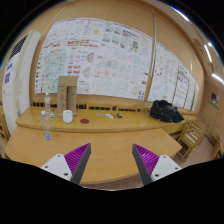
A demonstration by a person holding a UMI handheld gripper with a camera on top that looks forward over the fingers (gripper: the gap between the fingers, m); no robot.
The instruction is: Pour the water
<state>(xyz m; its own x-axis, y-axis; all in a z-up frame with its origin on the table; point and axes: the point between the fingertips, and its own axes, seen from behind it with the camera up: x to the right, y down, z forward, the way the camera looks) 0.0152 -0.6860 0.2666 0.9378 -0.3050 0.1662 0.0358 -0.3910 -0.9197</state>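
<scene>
A clear plastic water bottle stands upright on the far left of the wooden table. A small white cup stands just to its right. My gripper is open and empty, its purple pads wide apart over the near part of the table. Bottle and cup are well beyond the fingers, to the left.
A black bag lies on the far right of the table. A small red object and a pale one lie mid-table. A cardboard box stands behind the cup. Posters cover the back wall. A chair stands at the right.
</scene>
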